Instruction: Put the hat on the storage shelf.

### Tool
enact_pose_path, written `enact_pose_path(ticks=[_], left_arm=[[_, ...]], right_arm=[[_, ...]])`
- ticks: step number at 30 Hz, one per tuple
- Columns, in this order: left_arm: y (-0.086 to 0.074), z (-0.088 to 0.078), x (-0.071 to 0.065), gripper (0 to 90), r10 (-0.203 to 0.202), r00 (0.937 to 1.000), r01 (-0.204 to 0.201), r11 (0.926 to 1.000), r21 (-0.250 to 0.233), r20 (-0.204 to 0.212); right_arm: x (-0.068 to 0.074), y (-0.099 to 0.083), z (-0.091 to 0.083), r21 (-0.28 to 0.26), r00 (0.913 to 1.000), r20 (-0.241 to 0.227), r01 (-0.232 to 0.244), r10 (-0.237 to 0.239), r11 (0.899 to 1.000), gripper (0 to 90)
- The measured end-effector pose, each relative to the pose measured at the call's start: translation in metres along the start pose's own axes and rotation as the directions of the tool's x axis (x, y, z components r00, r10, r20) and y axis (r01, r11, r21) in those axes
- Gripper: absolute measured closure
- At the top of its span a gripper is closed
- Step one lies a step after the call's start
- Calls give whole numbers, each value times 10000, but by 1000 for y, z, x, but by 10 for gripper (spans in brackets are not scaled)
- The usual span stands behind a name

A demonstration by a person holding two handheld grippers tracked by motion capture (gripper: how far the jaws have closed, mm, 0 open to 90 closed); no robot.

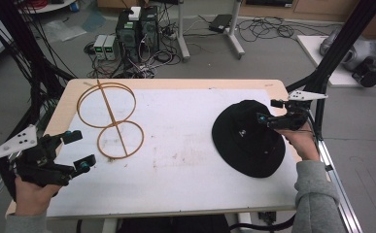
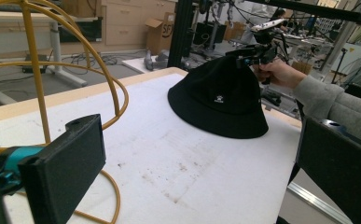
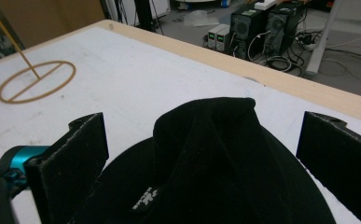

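— What's the room like, and the surface?

— A workshop floor with grey tiles, two black computer towers (image 1: 138, 30) and a tangle of cables behind a wooden tabletop (image 1: 176, 83) that carries a white mat (image 1: 185, 145), scuffed in the middle.

— How many things lie on it?

— Two. One black fabric bucket hat (image 1: 247, 138) with a small white logo, and one yellow wire stand (image 1: 110, 121) made of hoops joined by a straight rod.

— Where is the hat?

— On the right part of the mat, near the tabletop's right edge, brim down and crown up. Nothing is inside it that I can see.

— And the grippers?

— Two. The right gripper (image 1: 267, 118) sits at the crown of the hat; in the right gripper view its jaws stand wide, one on each side of the crown (image 3: 211, 140), not closed on it. Whether they touch the fabric I cannot tell. The left gripper (image 1: 78, 149) hangs over the left edge of the tabletop, jaws wide with nothing between them, just beside the stand's lower hoop.

— Anything between the hat and the stand?

— Only bare mat; they lie well apart. In the left gripper view the stand's hoop (image 2: 75, 65) rises close by on the left and the hat (image 2: 220, 100) sits farther off, with the right hand (image 2: 276, 72) behind it.
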State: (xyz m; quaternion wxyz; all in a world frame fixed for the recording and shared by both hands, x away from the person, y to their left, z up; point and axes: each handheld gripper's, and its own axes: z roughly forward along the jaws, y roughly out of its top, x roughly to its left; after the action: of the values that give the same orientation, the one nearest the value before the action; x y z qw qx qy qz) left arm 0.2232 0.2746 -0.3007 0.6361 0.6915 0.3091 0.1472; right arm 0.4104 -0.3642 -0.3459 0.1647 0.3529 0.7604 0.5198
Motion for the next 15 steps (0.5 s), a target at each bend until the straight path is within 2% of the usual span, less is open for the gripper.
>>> enact_pose_path(ticks=[2, 3, 6, 8, 9, 12, 15], left_arm=[[0, 0, 0, 17, 7, 10000, -7, 10000, 5, 3], [0, 0, 0, 18, -5, 10000, 5, 10000, 12, 3], [0, 0, 0, 17, -15, 10000, 15, 10000, 14, 61], [-1, -1, 2, 17, -20, 10000, 20, 10000, 26, 10], [-1, -1, 3, 17, -72, 10000, 72, 10000, -16, -11], [-2, -2, 4, 17, -128, 9999, 128, 9999, -21, -58], [-2, -2, 4, 17, -100, 9999, 100, 9999, -11, -34]], right_arm=[[1, 0, 1, 33, 9999, 147, 31, -32, 10000, 23], [1, 0, 1, 99, 9998, 187, 43, -45, 9999, 57], [2, 0, 3, 207, 9996, 246, 97, -102, 9997, 60], [1, -1, 4, 427, 9995, 271, 132, -144, 9990, 198], [1, -1, 4, 427, 9995, 271, 132, -144, 9990, 198], [1, -1, 3, 544, 9988, 478, 94, -120, 9985, 362], [2, -2, 4, 690, 9977, 626, 215, -259, 9974, 555]])
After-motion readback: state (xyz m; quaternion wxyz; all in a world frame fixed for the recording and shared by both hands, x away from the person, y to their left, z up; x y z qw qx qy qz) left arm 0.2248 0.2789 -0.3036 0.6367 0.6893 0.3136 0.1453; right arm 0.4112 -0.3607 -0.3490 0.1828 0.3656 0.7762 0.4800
